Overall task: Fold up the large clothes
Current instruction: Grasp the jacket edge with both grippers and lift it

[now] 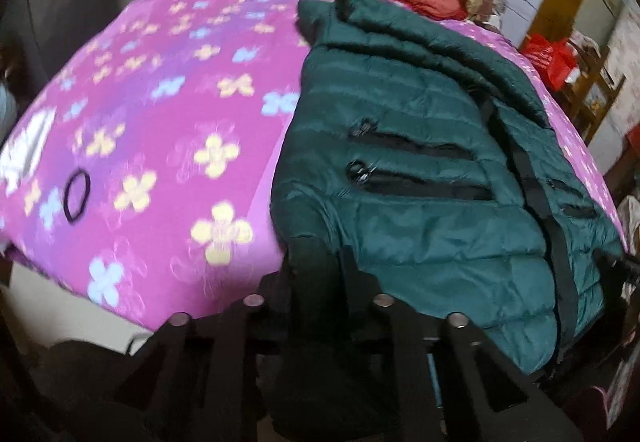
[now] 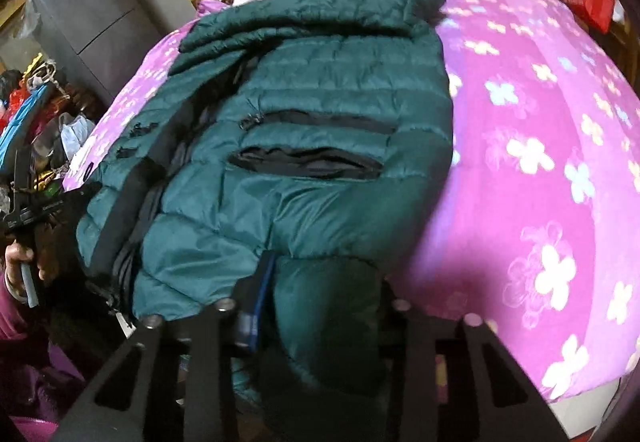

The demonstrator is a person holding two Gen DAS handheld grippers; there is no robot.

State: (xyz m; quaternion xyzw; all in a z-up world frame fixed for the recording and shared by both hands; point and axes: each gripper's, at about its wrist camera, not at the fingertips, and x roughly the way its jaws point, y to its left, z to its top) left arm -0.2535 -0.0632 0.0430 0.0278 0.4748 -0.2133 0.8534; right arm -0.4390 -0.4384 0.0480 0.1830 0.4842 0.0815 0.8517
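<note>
Left gripper [image 1: 320, 262] angled steeply downward, black fingers [image 1: 308, 266] drawn almost together and pinching the hem of the green jacket [image 1: 420, 181]. Right gripper [image 2: 316, 290] likewise tilted down, jaws narrowed and clamped on a bunched fold of the same jacket, a blue pad showing on its left finger [image 2: 260, 302]. Bare hand [image 2: 24, 262] wrapped round the left gripper's handle at the right view's far left edge.

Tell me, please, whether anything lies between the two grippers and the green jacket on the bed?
Nothing visible does: the left gripper and right gripper both sit at the near hem of the green jacket, its fabric between their fingers.
</note>
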